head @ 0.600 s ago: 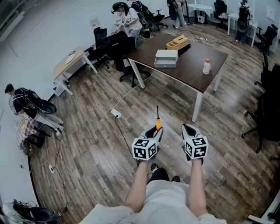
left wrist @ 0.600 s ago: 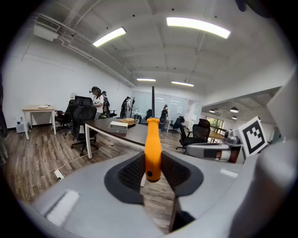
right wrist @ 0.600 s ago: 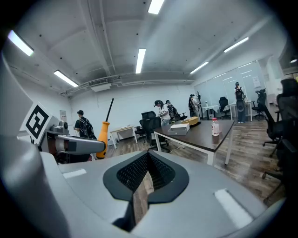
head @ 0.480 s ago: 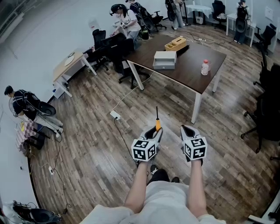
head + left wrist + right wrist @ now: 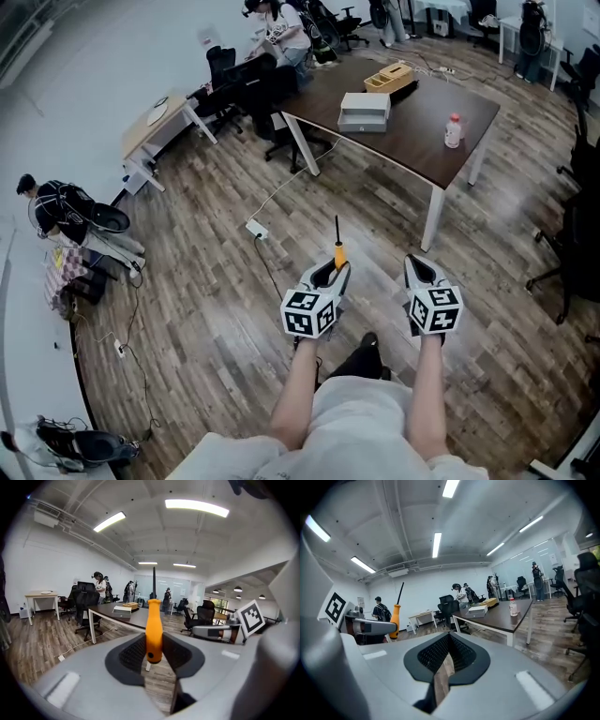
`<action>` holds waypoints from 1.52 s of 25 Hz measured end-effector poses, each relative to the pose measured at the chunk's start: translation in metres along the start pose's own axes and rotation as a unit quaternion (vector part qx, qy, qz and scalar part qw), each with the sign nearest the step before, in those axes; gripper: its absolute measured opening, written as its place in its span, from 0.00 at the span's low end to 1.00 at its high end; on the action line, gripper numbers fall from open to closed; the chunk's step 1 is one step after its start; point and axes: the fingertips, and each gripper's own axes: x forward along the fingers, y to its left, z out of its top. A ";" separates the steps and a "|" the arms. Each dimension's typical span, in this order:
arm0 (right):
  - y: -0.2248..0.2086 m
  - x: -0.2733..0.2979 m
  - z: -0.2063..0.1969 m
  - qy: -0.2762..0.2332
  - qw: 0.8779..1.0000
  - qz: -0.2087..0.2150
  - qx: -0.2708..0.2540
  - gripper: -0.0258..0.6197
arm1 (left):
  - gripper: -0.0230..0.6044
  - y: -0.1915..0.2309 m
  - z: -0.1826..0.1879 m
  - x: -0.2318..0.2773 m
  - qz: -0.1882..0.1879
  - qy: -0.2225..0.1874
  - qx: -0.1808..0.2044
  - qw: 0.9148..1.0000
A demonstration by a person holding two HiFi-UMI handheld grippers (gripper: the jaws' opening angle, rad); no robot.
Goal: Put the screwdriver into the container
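Note:
My left gripper (image 5: 333, 274) is shut on the orange handle of a screwdriver (image 5: 339, 253), whose dark shaft points up and away. In the left gripper view the handle (image 5: 153, 630) stands upright between the black pads. My right gripper (image 5: 419, 267) is beside it at the same height, shut and holding nothing; its pads (image 5: 461, 653) meet at the tip. Far ahead, a dark table (image 5: 412, 141) carries a wooden open box (image 5: 391, 78) and a white drawer box (image 5: 366, 111). Both grippers hang over the wooden floor, well short of the table.
A pink-capped bottle (image 5: 454, 131) stands near the table's right end. A power strip and cable (image 5: 256, 228) lie on the floor ahead left. Office chairs (image 5: 272, 103) crowd the table's far-left side and the right edge. People sit at the left wall and behind the table.
The head view has shifted: the table now sits slightly higher and further right in the frame. Both grippers keep their pose, and the screwdriver stays in the left one.

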 end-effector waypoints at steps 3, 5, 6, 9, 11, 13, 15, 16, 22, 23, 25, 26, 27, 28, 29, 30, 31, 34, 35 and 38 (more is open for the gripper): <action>-0.010 0.002 0.000 -0.003 1.000 -0.001 0.009 0.04 | 0.30 0.013 0.008 0.003 0.010 -0.008 -0.007 1.000; -0.017 0.006 0.000 -0.003 1.000 -0.001 0.012 0.04 | 0.30 0.018 0.011 0.007 0.014 -0.014 -0.007 1.000; -0.021 0.010 0.001 -0.002 1.000 -0.001 0.011 0.04 | 0.30 0.020 0.011 0.011 0.014 -0.015 -0.004 1.000; -0.030 0.028 0.003 0.006 1.000 0.001 0.005 0.04 | 0.30 0.030 0.013 0.029 0.012 -0.008 0.000 1.000; -0.034 0.043 0.008 0.009 1.000 0.003 -0.001 0.04 | 0.30 0.042 0.018 0.043 0.013 -0.008 -0.001 1.000; -0.040 0.060 0.015 0.010 1.000 0.001 -0.008 0.04 | 0.30 0.056 0.031 0.059 0.014 -0.016 -0.002 1.000; -0.048 0.078 0.024 0.011 1.000 -0.003 -0.013 0.04 | 0.30 0.069 0.046 0.077 0.011 -0.028 -0.008 1.000; -0.052 0.086 0.027 0.012 1.000 -0.007 -0.014 0.04 | 0.30 0.075 0.053 0.086 0.008 -0.034 -0.015 0.999; -0.084 0.141 0.055 0.008 0.999 -0.034 -0.007 0.04 | 0.30 0.113 0.080 0.139 -0.010 -0.043 -0.036 0.998; -0.088 0.152 0.059 0.011 0.999 -0.036 -0.008 0.04 | 0.30 0.122 0.085 0.148 -0.011 -0.043 -0.040 0.998; -0.093 0.176 0.068 0.016 0.999 -0.036 -0.011 0.04 | 0.30 0.142 0.096 0.165 -0.009 -0.047 -0.048 0.998; -0.094 0.188 0.073 0.017 0.999 -0.035 -0.012 0.04 | 0.30 0.152 0.101 0.172 -0.008 -0.050 -0.051 0.997; -0.095 0.200 0.077 0.018 0.999 -0.035 -0.013 0.04 | 0.30 0.162 0.106 0.179 -0.006 -0.052 -0.055 0.997; -0.096 0.212 0.081 0.019 0.999 -0.035 -0.015 0.04 | 0.30 0.172 0.111 0.186 -0.006 -0.054 -0.057 0.997; -0.097 0.225 0.084 0.021 0.999 -0.034 -0.017 0.04 | 0.30 0.181 0.115 0.193 -0.005 -0.055 -0.059 0.997; -0.098 0.237 0.087 0.024 0.999 -0.034 -0.019 0.04 | 0.30 0.190 0.118 0.201 -0.005 -0.054 -0.060 0.997; -0.099 0.250 0.089 0.027 0.999 -0.033 -0.021 0.04 | 0.30 0.199 0.120 0.209 -0.005 -0.053 -0.060 0.997; -0.098 0.285 0.091 0.038 0.999 -0.028 -0.027 0.04 | 0.30 0.223 0.126 0.231 -0.009 -0.051 -0.060 0.997; -0.098 0.296 0.090 0.043 0.998 -0.027 -0.030 0.04 | 0.30 0.230 0.127 0.239 -0.012 -0.051 -0.062 0.997; -0.100 0.321 0.086 0.057 0.997 -0.029 -0.034 0.04 | 0.30 0.245 0.128 0.259 -0.019 -0.048 -0.070 0.996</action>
